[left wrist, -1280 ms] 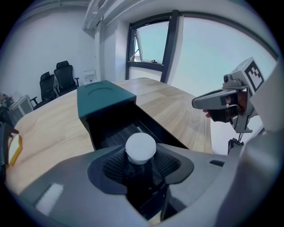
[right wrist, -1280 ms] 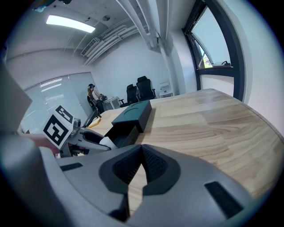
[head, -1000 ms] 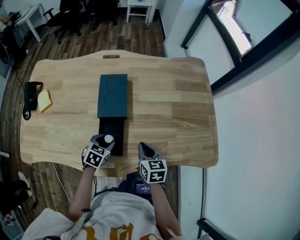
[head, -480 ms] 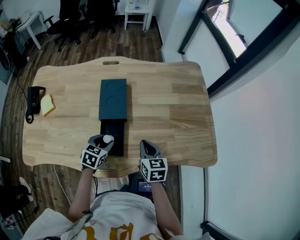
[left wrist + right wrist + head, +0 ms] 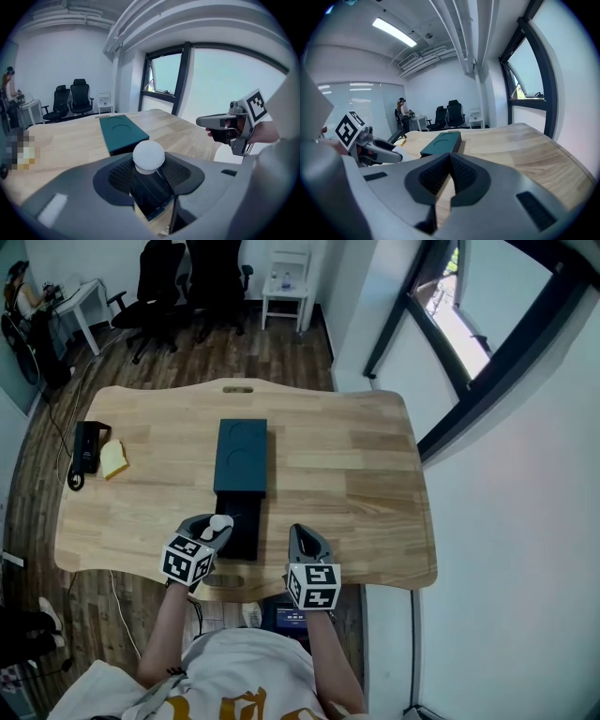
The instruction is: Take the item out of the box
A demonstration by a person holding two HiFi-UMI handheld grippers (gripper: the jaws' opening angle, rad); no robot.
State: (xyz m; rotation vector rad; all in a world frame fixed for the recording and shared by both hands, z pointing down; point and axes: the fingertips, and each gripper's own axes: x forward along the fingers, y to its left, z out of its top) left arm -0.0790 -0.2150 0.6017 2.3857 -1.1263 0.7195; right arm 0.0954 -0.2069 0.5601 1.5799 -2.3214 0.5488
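A teal box (image 5: 241, 457) lies lengthwise in the middle of the wooden table (image 5: 356, 474). Its black inner tray (image 5: 240, 524) is slid out toward me. My left gripper (image 5: 214, 526) hovers over the tray's near left corner, shut on a small white round item (image 5: 220, 521). In the left gripper view the white item (image 5: 149, 157) sits between the ribbed pads (image 5: 123, 174), with the tray dark below it and the teal box (image 5: 123, 131) beyond. My right gripper (image 5: 302, 540) is at the table's near edge, right of the tray, shut and empty (image 5: 450, 171).
A black device (image 5: 86, 448) and a yellow piece (image 5: 114, 458) lie near the table's left edge. Office chairs (image 5: 187, 277) and a small white side table (image 5: 284, 282) stand beyond the far edge. A window wall runs along the right.
The head view has tilted up and shows more of the room behind the table. Both grippers keep their places at the near edge, the left still holding the white item.
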